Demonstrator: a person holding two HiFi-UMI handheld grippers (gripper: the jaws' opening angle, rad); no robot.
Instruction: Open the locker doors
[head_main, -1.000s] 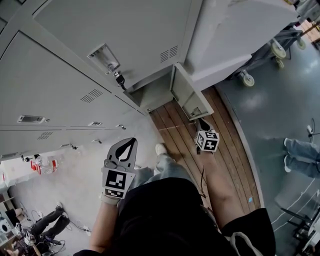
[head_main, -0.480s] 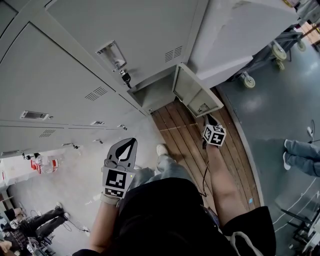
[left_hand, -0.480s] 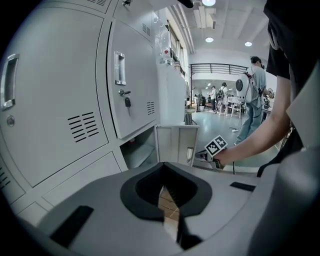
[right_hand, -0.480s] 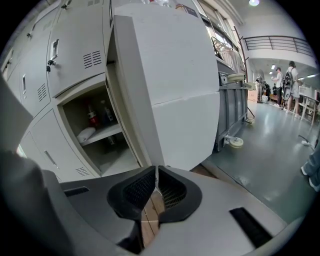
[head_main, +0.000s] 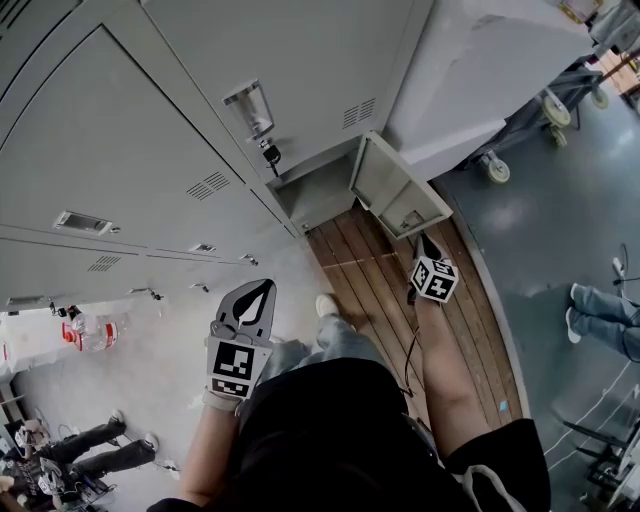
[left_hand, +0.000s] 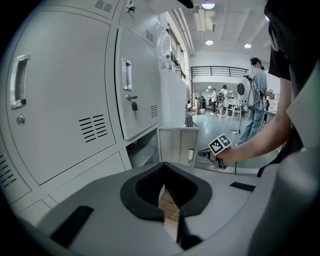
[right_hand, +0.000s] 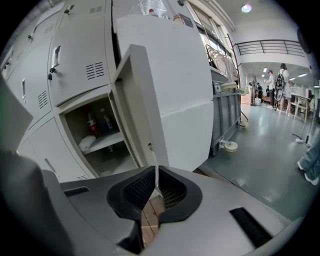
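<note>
The right gripper (right_hand: 156, 192) is clamping its jaws tight on a thin pale pull tab (right_hand: 156, 172) at the free edge of the small grey metal locker door (right_hand: 142, 95). That door is standing part-way out from its low open compartment (right_hand: 97, 135), seemingly hinging on the compartment's right side, with its long free edge running upright; so the tab is lying straight ahead of the jaws and the opening is lying off to their left. The coming pull, as I judge it, is going to need an arc sweeping rightward toward the large white panel (right_hand: 185, 90) rather than straight back. The left gripper (left_hand: 170, 200) is hanging clenched on nothing, well apart from this door; it is sitting nearer the closed grey locker doors (head_main: 130, 160) on the left.
</note>
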